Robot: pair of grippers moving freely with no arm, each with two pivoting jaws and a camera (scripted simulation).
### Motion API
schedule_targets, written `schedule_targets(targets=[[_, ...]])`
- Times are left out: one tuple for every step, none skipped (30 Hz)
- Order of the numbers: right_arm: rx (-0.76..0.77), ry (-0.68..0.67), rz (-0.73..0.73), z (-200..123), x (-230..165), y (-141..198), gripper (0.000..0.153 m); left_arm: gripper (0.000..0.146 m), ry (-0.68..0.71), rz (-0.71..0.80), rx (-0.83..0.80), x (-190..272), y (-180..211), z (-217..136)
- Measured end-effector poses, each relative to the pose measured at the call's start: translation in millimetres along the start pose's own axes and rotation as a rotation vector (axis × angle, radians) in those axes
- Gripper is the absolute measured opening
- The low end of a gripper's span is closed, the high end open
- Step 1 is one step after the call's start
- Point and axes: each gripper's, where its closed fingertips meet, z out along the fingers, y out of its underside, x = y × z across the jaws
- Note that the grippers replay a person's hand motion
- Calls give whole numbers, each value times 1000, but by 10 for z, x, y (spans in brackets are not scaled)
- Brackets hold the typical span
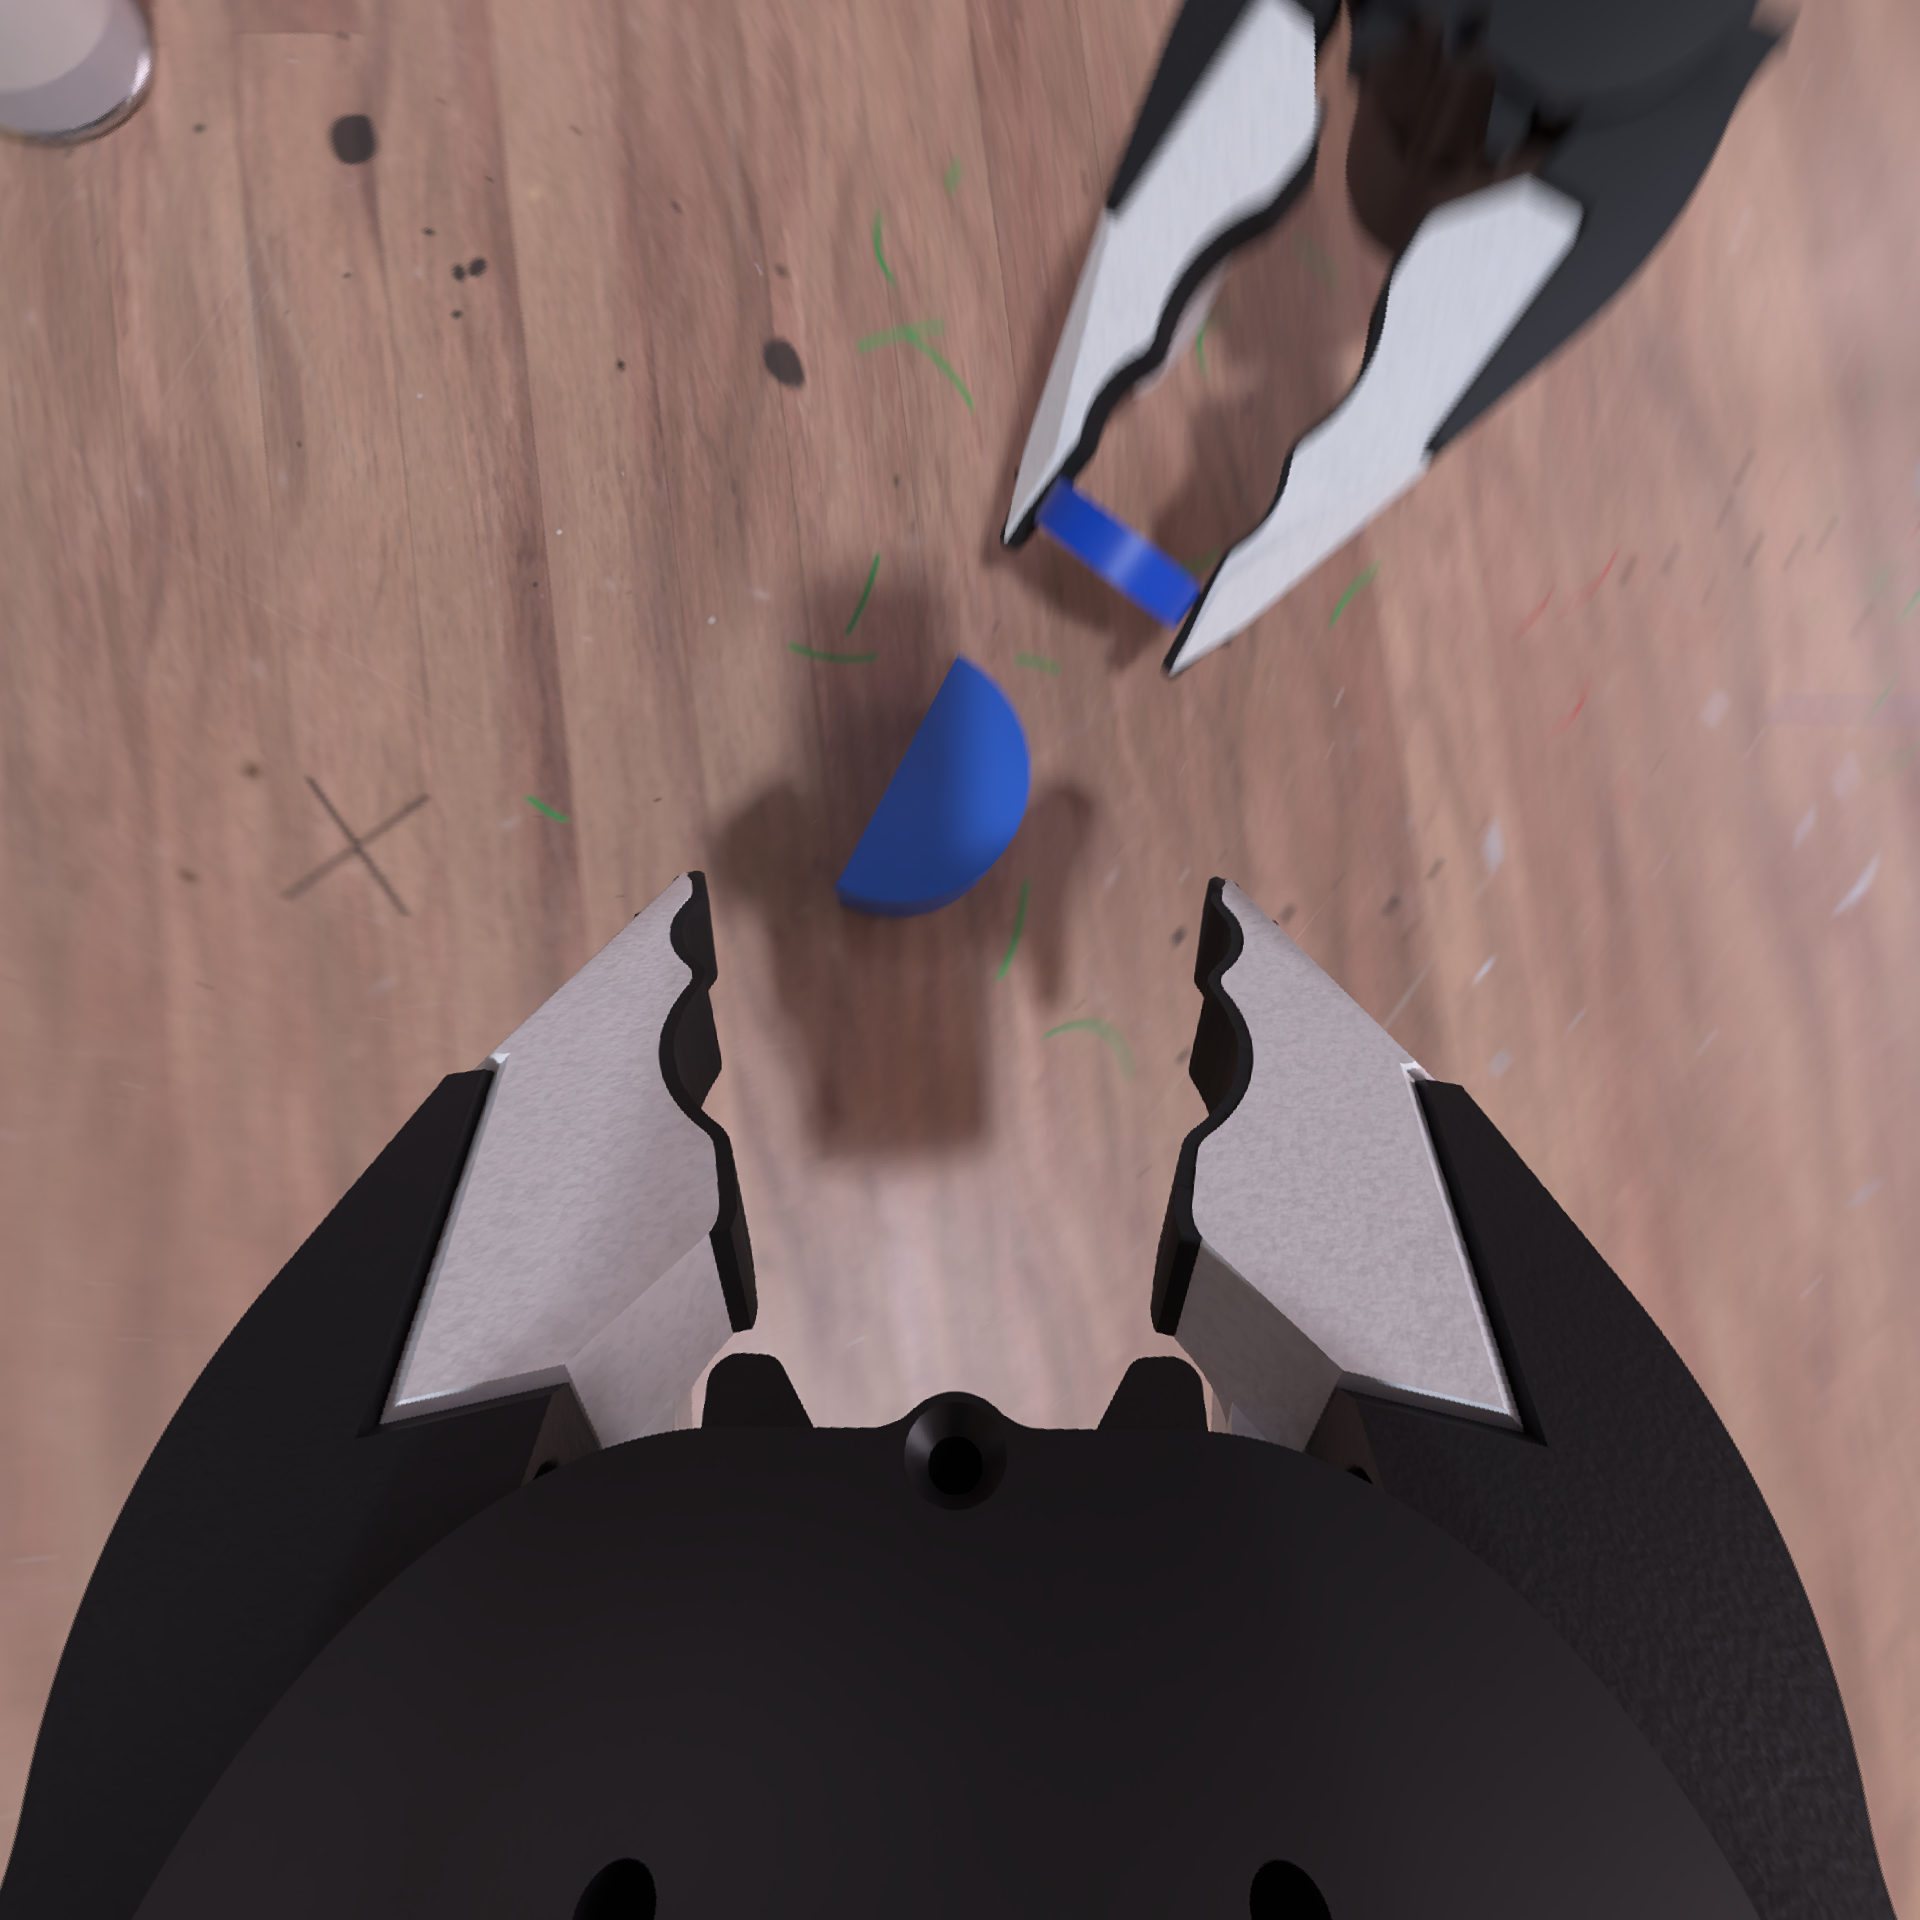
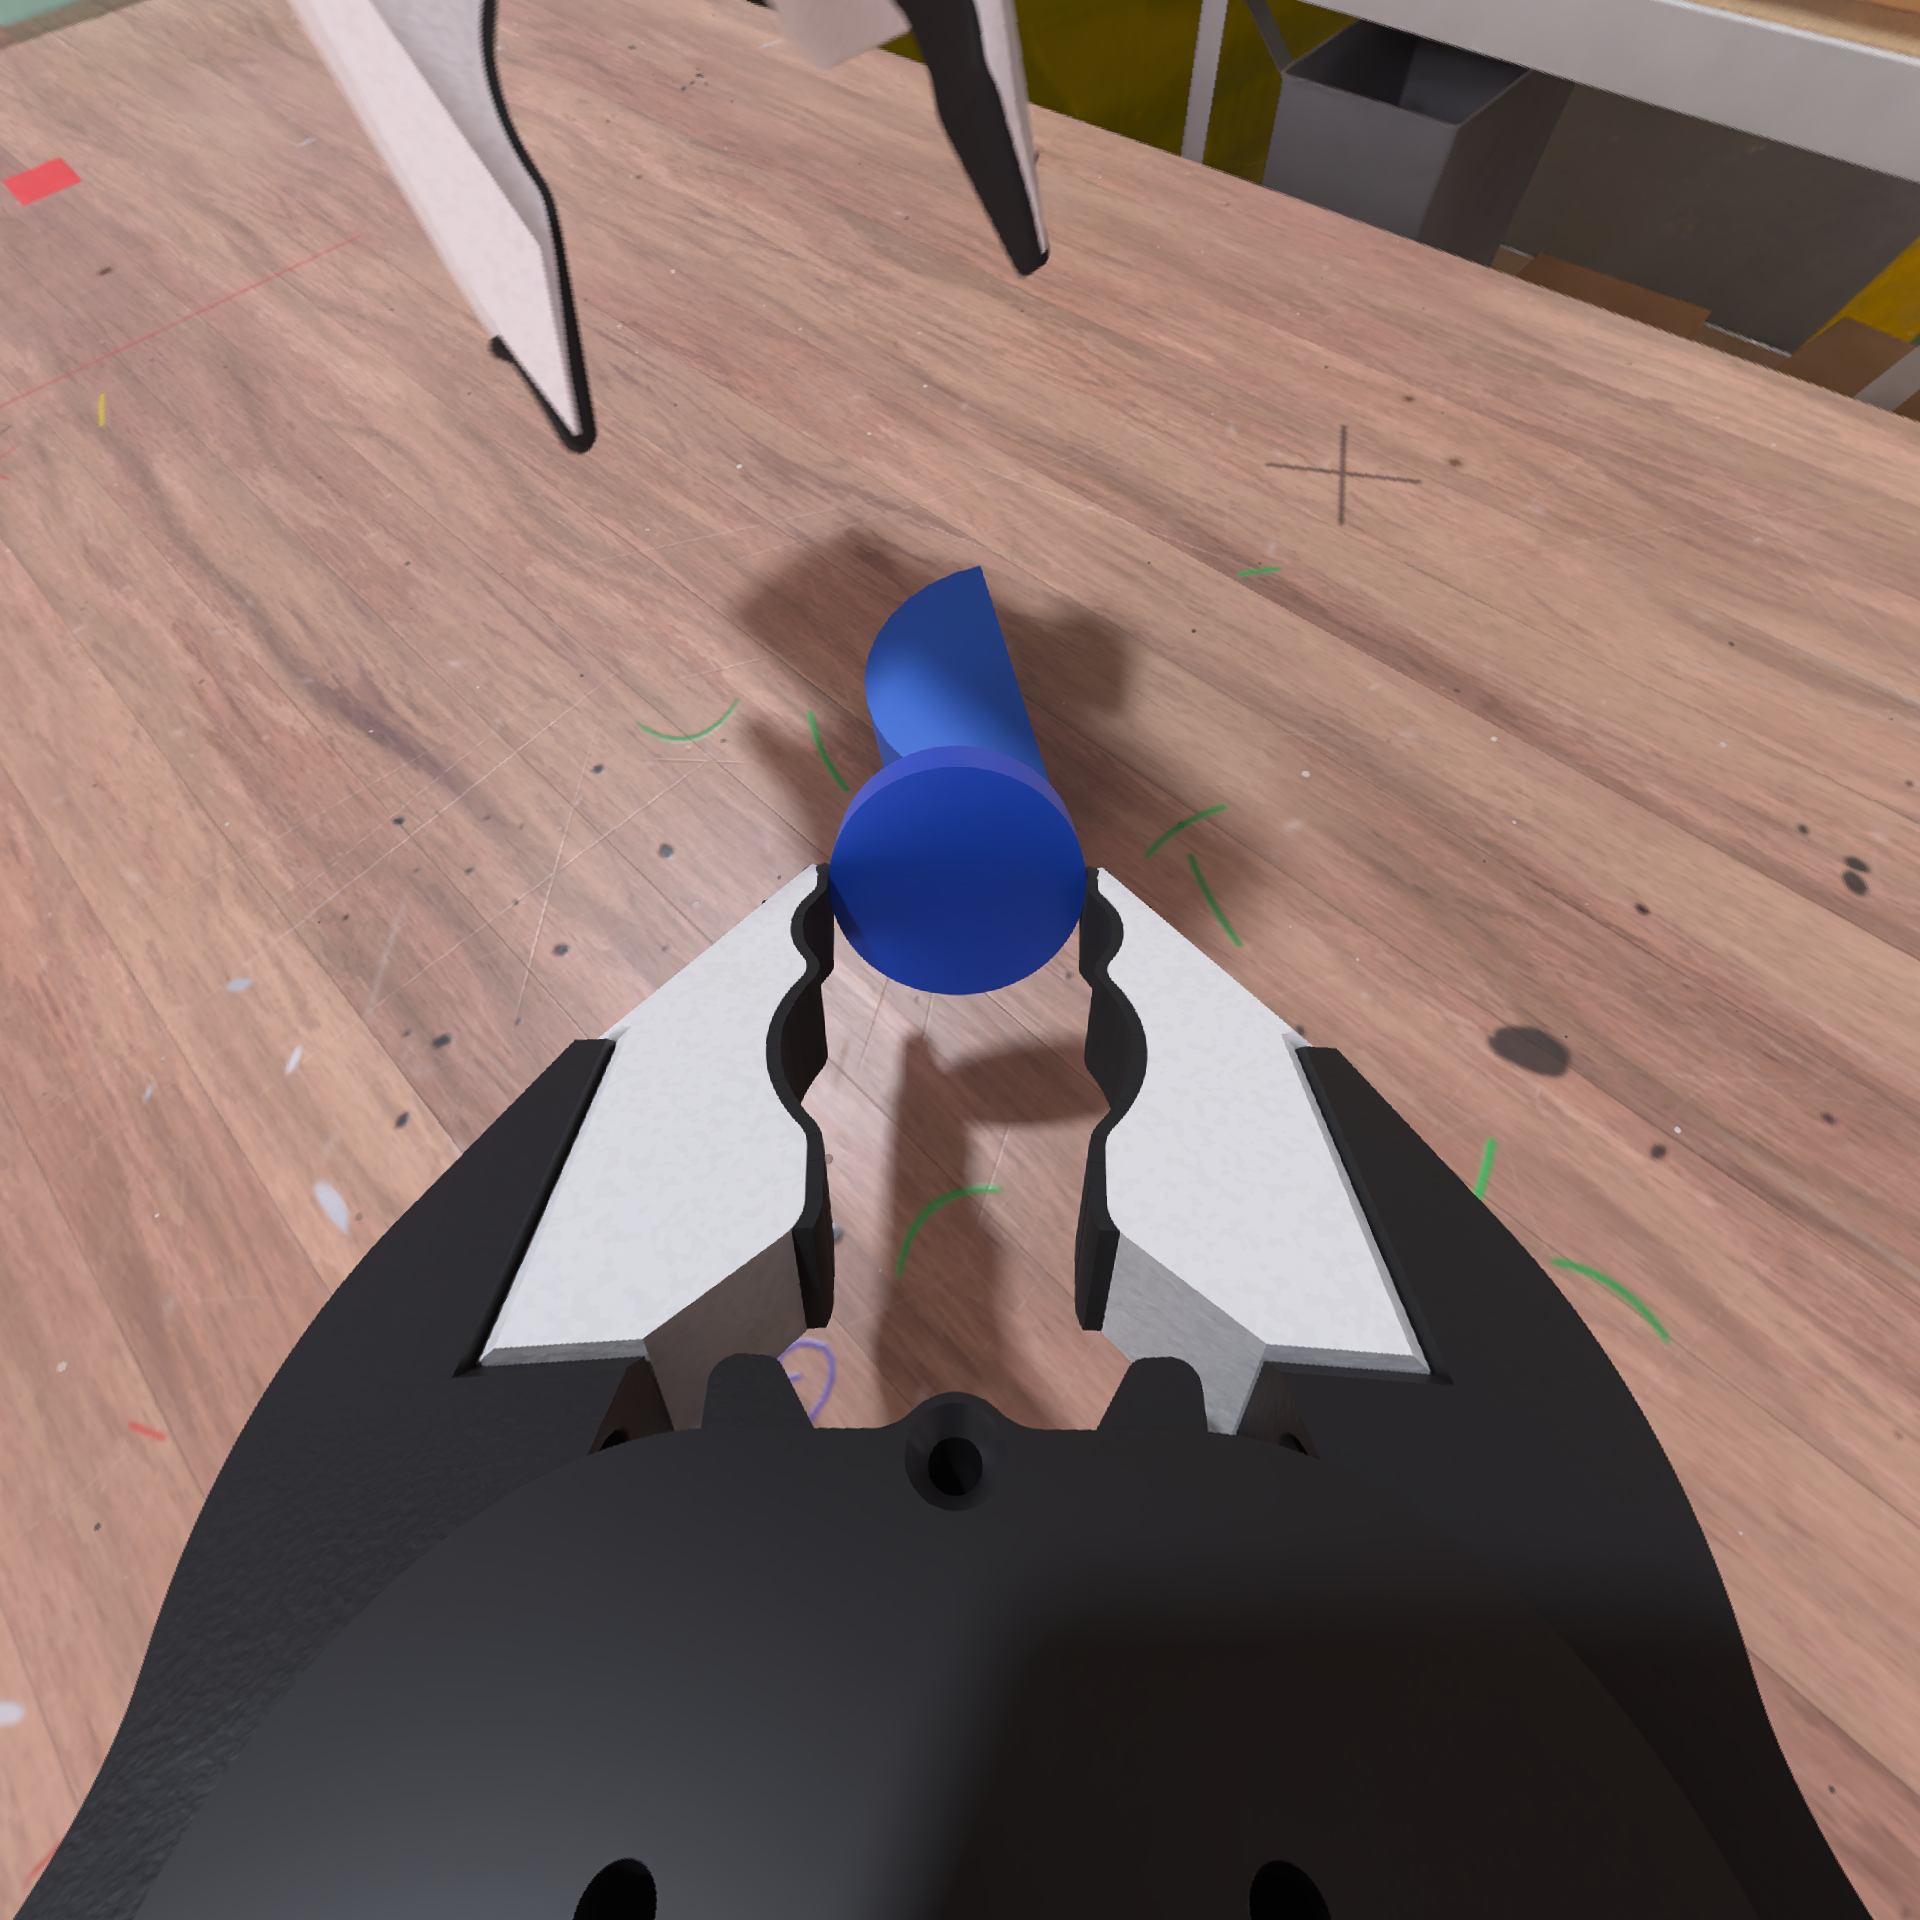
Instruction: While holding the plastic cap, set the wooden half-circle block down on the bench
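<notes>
The left gripper (image 1: 956, 894) hangs with fingers spread, empty, above the blue half-circle block (image 1: 951, 795) lying on the worktop (image 1: 416, 520). The right gripper (image 2: 956, 883) pinches the blue cap (image 2: 956, 873) between its fingers.

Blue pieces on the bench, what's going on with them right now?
The right hand-held gripper is shut on the round blue cap, holding it just above the bench. The left hand-held gripper is open and empty; the blue half-circle block lies on the bench just beyond its fingertips, apparently already set down.
</notes>
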Motion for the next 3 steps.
schedule_targets(targets=[[4, -1, -2, -2, -3, 0, 47, 95, -2, -82, 50, 51, -41, 18], [8, 0, -9, -5, -3, -4, 47, 98, -10, -166, 89, 97, -65, 51], [11, 1, -15, -5, -4, -12, 47, 100, -31, -249, 123, 126, -82, 88]])
